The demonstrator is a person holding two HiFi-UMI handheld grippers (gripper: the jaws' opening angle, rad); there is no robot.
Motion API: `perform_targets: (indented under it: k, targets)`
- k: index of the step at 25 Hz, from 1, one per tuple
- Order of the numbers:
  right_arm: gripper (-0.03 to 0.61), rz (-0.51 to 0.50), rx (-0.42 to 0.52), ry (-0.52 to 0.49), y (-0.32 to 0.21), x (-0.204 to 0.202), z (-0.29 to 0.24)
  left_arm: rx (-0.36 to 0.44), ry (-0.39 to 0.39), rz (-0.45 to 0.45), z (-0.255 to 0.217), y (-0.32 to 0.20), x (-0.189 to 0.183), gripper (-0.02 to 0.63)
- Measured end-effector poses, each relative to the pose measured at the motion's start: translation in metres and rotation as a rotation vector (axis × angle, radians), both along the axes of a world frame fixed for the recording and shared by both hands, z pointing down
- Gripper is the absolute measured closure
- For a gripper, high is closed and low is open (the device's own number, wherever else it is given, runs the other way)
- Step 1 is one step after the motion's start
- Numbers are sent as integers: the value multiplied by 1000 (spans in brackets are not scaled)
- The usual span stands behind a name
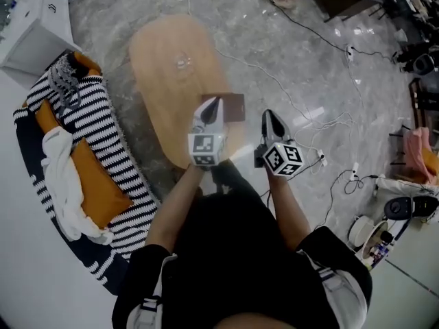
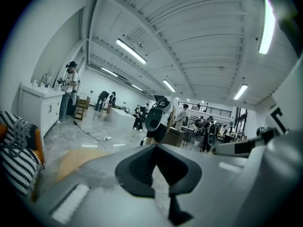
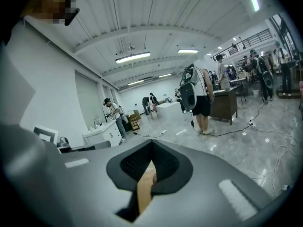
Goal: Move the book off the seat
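Book: a dark brown rectangle [image 1: 233,107] lying flat on the near end of the wooden table [image 1: 171,67]. In the head view it sits just right of and beyond the left fingertips, which cover its left edge. It is well apart from the seat.
Seat: a curved, striped sofa [image 1: 116,184] far to the left of both grippers. It carries an orange cushion [image 1: 99,187] and a crumpled white cloth [image 1: 62,177]. Its striped edge also shows at the lower left of the left gripper view [image 2: 16,160].
Left gripper: held up over the table's near end [image 1: 215,103], its marker cube [image 1: 206,149] facing the head camera.
Left fingers: the tips meet [image 2: 154,148] with nothing between them. Only floor and a patch of table top [image 2: 78,160] show past them, and no book shows in this view.
Right gripper: held up just right of the left one [image 1: 269,114], clear of the table's edge and apart from the book.
Right fingers: pressed together at the tips [image 3: 152,143] and empty. A strip of wood colour [image 3: 144,193] shows through the slot beneath them.
Beyond the fingers: grey marble floor with loose cables [image 1: 302,94]. A person wearing a backpack [image 3: 199,98] stands ahead of the right tips.
Contact with the book: neither gripper view shows a pad on it.
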State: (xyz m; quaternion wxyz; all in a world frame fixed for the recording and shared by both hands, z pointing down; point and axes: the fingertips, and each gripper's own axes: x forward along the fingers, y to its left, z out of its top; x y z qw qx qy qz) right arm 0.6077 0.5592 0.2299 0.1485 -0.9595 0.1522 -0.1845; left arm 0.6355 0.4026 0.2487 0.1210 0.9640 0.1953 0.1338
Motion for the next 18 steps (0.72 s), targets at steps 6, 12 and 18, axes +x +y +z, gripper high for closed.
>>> perform_targets:
  k: [6,12,18]
  targets:
    - [569,-18,-59,59,-28,-17,-35,24,42,-15,-24,-13,-24,607]
    - [569,-70,-90,128,-56,-30,-59,47,114,-18,-55,-27,-32,607]
    - [571,-99,-84,179,-73,-34,-80,50,175,-1,-83,-30,-42,607]
